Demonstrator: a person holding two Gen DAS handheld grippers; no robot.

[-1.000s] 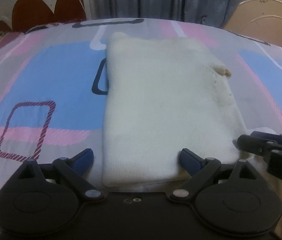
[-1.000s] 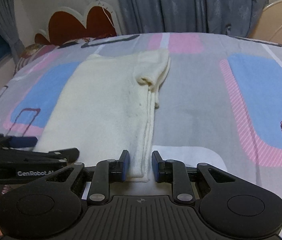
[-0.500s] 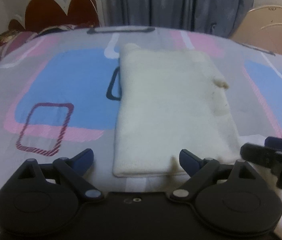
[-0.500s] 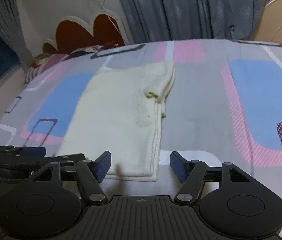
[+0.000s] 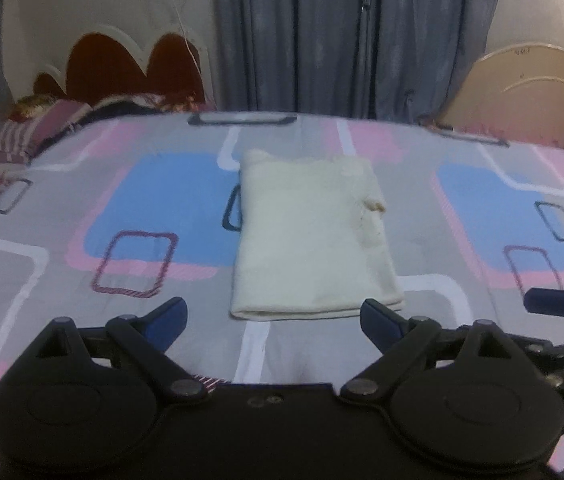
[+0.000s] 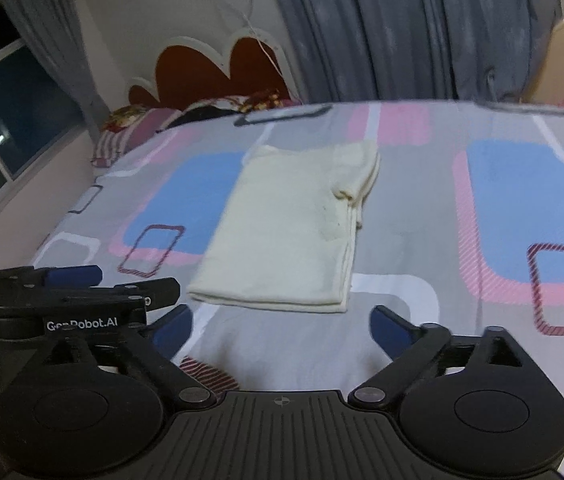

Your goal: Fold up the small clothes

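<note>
A cream garment point(image 5: 314, 236) lies folded into a flat rectangle on the patterned bedsheet point(image 5: 162, 200); it also shows in the right wrist view point(image 6: 290, 232), with a sleeve fold along its right side. My left gripper point(image 5: 274, 320) is open and empty, held back from the garment's near edge. My right gripper point(image 6: 282, 328) is open and empty, also short of the near edge. The left gripper point(image 6: 70, 280) shows at the left of the right wrist view, and the right gripper point(image 5: 562, 304) at the right edge of the left wrist view.
The bed has a red-and-white headboard point(image 5: 130, 68) at the far left with pillows point(image 5: 42, 128) below it. Grey curtains point(image 5: 342, 32) hang behind. A cream curved board point(image 5: 522, 88) stands at the far right. A window point(image 6: 6, 120) is to the left.
The right gripper opened and let go of the garment's near edge. Both grippers pulled back and up, so the folded garment now lies farther away on the bed.
</note>
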